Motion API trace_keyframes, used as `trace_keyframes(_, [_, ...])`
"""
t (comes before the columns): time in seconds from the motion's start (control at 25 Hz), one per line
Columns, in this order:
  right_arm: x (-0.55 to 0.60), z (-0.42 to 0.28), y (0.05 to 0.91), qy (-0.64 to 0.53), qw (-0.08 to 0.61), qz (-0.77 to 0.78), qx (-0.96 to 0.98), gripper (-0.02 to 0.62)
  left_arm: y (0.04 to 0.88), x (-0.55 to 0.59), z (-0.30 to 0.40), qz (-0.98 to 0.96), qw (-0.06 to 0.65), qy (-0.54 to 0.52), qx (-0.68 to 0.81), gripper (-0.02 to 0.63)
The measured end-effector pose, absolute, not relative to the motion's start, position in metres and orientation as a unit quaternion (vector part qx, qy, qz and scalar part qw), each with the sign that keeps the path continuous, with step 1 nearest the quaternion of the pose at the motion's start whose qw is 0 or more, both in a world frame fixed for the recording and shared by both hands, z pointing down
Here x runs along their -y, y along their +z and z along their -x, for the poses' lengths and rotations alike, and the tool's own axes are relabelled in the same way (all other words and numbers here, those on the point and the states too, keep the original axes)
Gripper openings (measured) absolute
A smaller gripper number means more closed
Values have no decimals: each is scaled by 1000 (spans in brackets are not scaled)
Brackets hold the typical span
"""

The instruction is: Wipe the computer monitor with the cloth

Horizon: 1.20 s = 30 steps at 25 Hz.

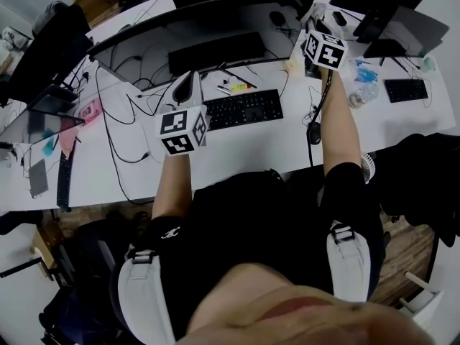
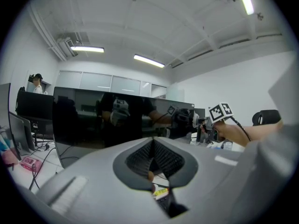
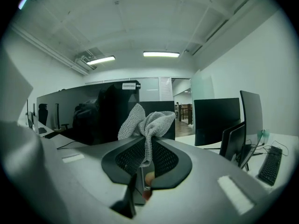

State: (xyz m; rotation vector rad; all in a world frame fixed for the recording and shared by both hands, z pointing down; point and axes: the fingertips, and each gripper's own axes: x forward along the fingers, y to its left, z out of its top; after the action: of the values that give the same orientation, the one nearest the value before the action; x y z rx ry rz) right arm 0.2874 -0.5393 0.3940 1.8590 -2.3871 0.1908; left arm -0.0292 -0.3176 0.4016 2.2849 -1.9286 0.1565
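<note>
The wide curved monitor (image 1: 205, 11) stands at the back of the white desk (image 1: 237, 149), its dark screen (image 2: 100, 120) filling the left gripper view. My left gripper (image 1: 188, 85) is held above the desk in front of the screen's middle; its jaws (image 2: 153, 146) are shut with nothing between them. My right gripper (image 1: 313, 14) is raised at the monitor's right end, shut on a grey knitted cloth (image 3: 145, 120) that bunches up above the jaws (image 3: 145, 143). The monitor's dark edge (image 3: 74, 118) lies just behind the cloth.
A black keyboard (image 1: 243, 109) and loose cables (image 1: 118, 131) lie on the desk below the monitor. A water bottle (image 1: 361, 92) stands at the right. More monitors (image 3: 216, 121) and a second keyboard (image 3: 271, 164) occupy the neighbouring desk. A chair (image 1: 50, 38) is at far left.
</note>
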Motion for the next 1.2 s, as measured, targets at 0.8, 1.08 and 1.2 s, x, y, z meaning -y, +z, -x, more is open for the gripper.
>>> trace_keyframes(0.8, [540, -281, 517, 101, 155, -568, 802, 34, 449, 326, 23, -749, 111, 96, 646, 51])
trace_keyframes(1.08, [542, -279, 559, 101, 211, -548, 803, 34, 459, 329, 28, -743, 122, 103, 650, 51])
trace_keyframes(1.2, [543, -278, 580, 92, 244, -540, 800, 34, 463, 331, 30, -741, 125, 107, 652, 51])
